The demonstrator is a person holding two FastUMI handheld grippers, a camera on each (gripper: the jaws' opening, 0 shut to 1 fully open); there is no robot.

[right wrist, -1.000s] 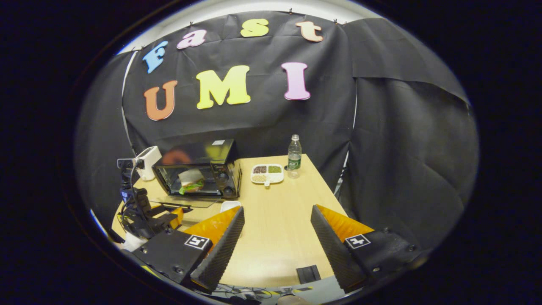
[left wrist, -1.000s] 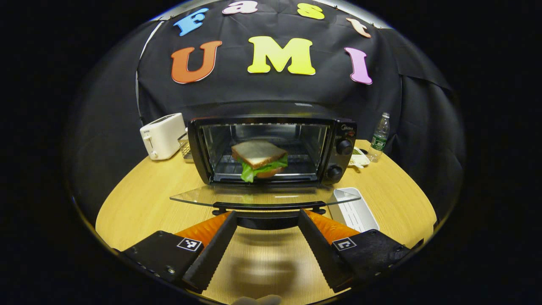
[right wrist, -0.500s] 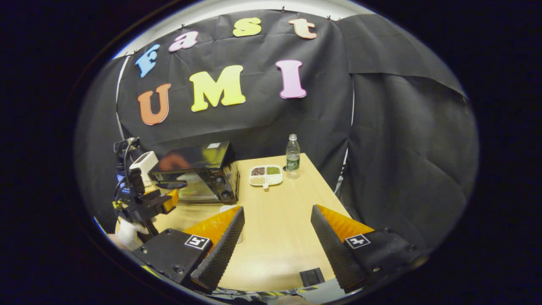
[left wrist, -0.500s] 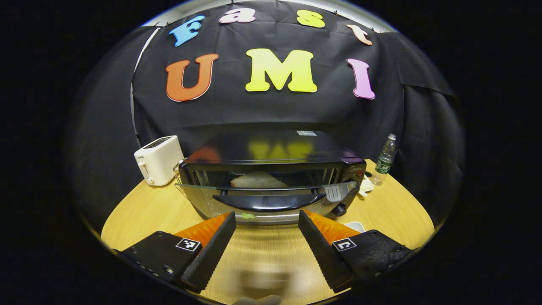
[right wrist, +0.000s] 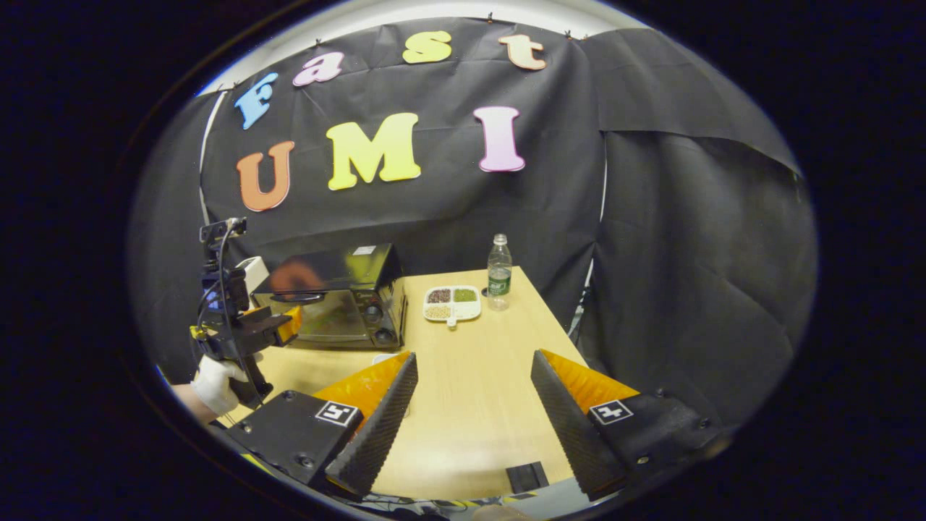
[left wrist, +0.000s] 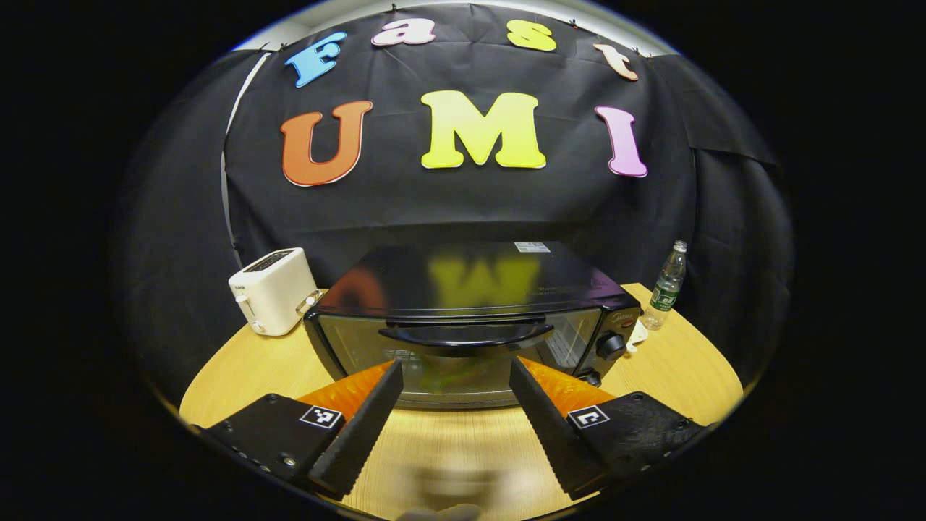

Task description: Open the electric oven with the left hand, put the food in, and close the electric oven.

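A round wooden desk (left wrist: 239, 365) is set against black cloth, with the oven (left wrist: 470, 322) at its middle, door up and food dimly seen behind the glass. The left gripper (left wrist: 456, 416) is held before the handle (left wrist: 466, 335), jaws spread; the right gripper (right wrist: 470, 416) is also spread, empty. If unlatched, the door could drop open.

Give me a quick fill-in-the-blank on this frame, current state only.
1. The oven door is ____.
2. The white toaster stands to the oven's ____ in the left gripper view.
3. The left gripper fingers are ____, holding nothing.
4. The water bottle stands ____.

Missing: closed; left; open; upright
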